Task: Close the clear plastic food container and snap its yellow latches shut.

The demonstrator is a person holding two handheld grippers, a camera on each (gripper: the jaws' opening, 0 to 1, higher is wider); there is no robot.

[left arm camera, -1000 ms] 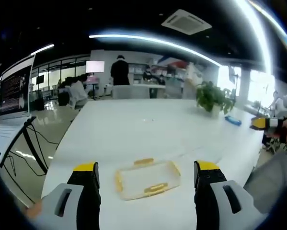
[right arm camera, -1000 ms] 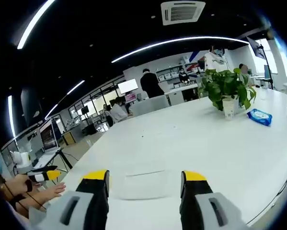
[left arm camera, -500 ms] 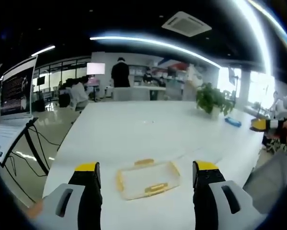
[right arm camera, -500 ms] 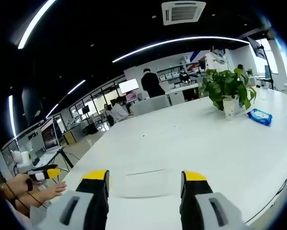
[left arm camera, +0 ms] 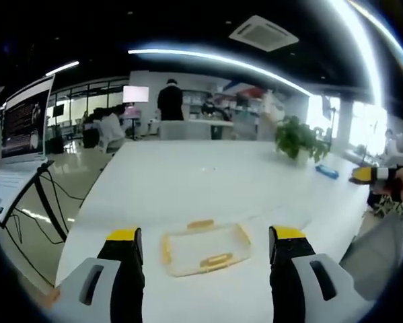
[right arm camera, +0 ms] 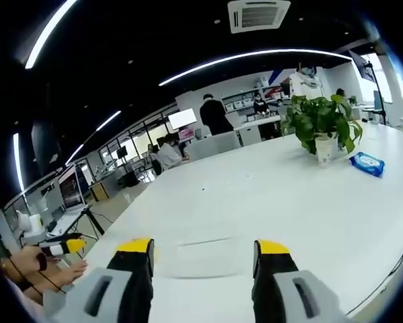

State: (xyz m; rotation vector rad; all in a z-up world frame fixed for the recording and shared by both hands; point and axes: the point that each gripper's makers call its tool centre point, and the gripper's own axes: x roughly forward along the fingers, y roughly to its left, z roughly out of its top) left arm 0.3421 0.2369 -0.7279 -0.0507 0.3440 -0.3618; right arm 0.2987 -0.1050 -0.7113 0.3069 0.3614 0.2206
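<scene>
- On the white surface (left arm camera: 188,182), large and mostly bare, the task's things are laid near the person's edge, presumably so that both tools can reach them without stretching.
- Potted plant (right arm camera: 317,124) and blue packet (right arm camera: 367,163) are set well apart from the work area, towards the far right side.
- Left hand-held gripper (left arm camera: 204,262) is held low above the surface with its jaws spread wide and nothing between them; the container is framed in the gap, which suggests an approach being lined up.
- Right hand-held gripper (right arm camera: 203,269) is likewise wide and empty, aimed at a clear flat piece (right arm camera: 202,247), judged to be the lid.
- Clear plastic food container (left arm camera: 204,247) lies flat, long axis running across the left gripper view.
- Yellow latches (left arm camera: 216,259) are seen on its near, far and left sides, apparently not yet snapped.
</scene>
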